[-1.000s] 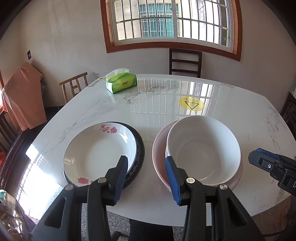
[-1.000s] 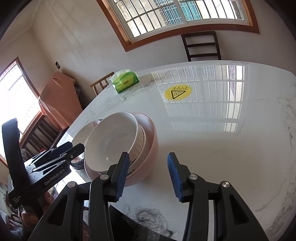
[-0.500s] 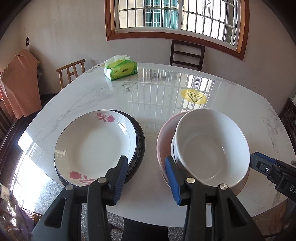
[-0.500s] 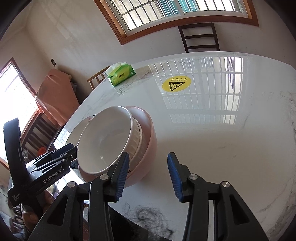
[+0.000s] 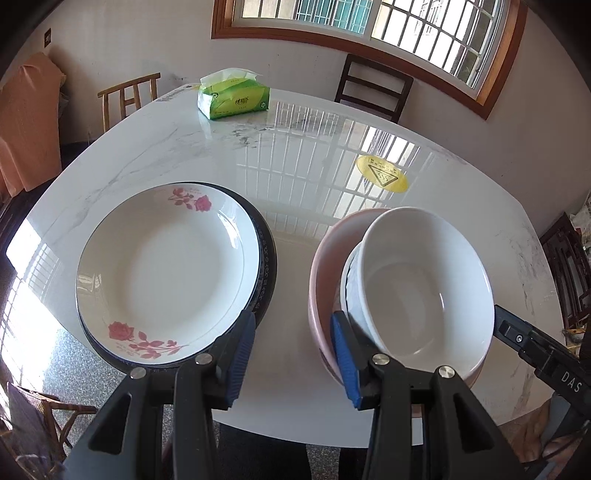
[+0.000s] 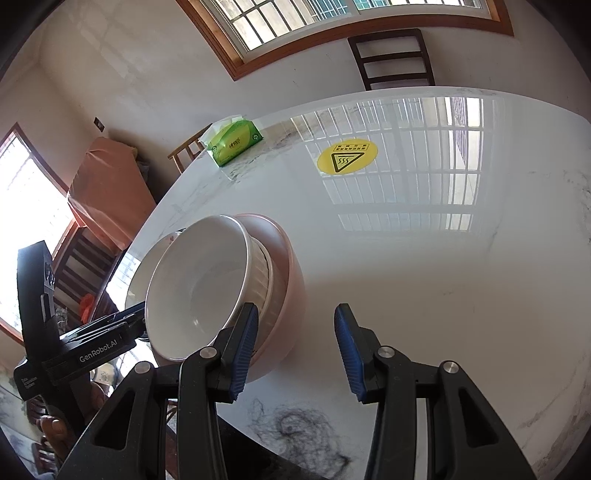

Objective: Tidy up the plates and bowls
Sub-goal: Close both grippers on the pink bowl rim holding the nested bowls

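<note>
Hiding dark plate (image 5: 267,258) beneath rose plate (image 5: 166,273)

The white marble table (image 5: 177,147) serves as the landmark. On its far left part lies a green tissue pack (image 5: 233,99) with a white tissue sticking out. Toward its far right part is a round yellow hot-surface sticker (image 5: 382,178). Behind its far edge stands 1 dark wooden chair (image 5: 373,90) under the wood-framed window (image 5: 388,33). Off its far left corner stands 1 light wooden chair (image 5: 127,96). Further left is an orange cloth (image 5: 26,125), perhaps draped over furniture.
</note>
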